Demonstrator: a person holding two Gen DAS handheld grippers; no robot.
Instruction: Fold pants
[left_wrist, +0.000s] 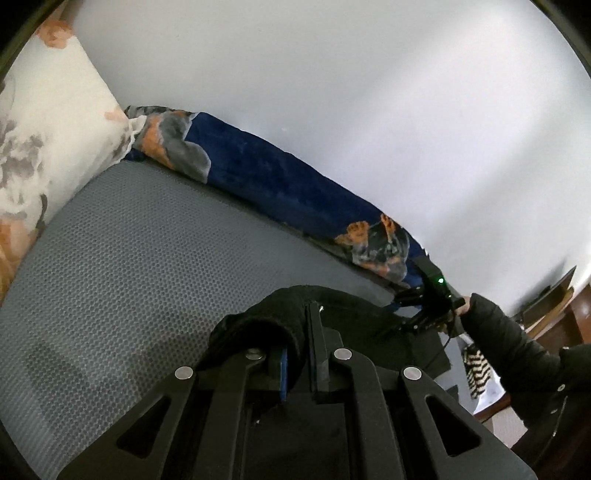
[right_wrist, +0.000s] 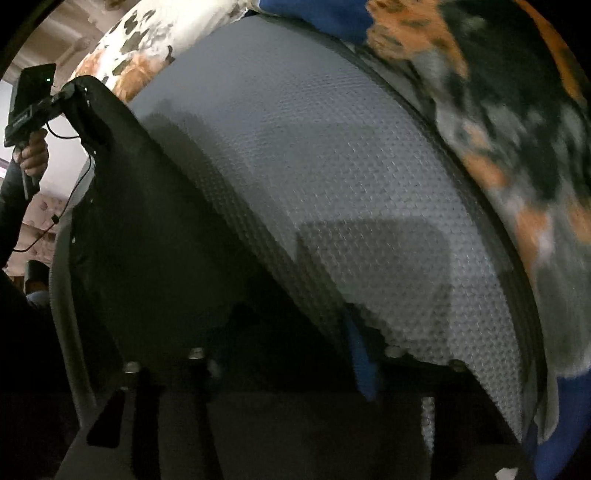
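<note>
While gripping black fabric pants (left_wrist: 280, 314), the left gripper (left_wrist: 303, 332) is lifting them.
Right gripper (right_wrist: 295, 350) is hovering beside them, grip unclear.

Soft daylight brightens the white wall (left_wrist: 369, 110) in the left wrist view, which is sharp yet bowed and dark-rimmed at its edges, while the right wrist view is dim and motion-blurred, worst over the patterned blanket (right_wrist: 517, 147), with a blocky shadow on the grey mattress (right_wrist: 314, 166).
</note>
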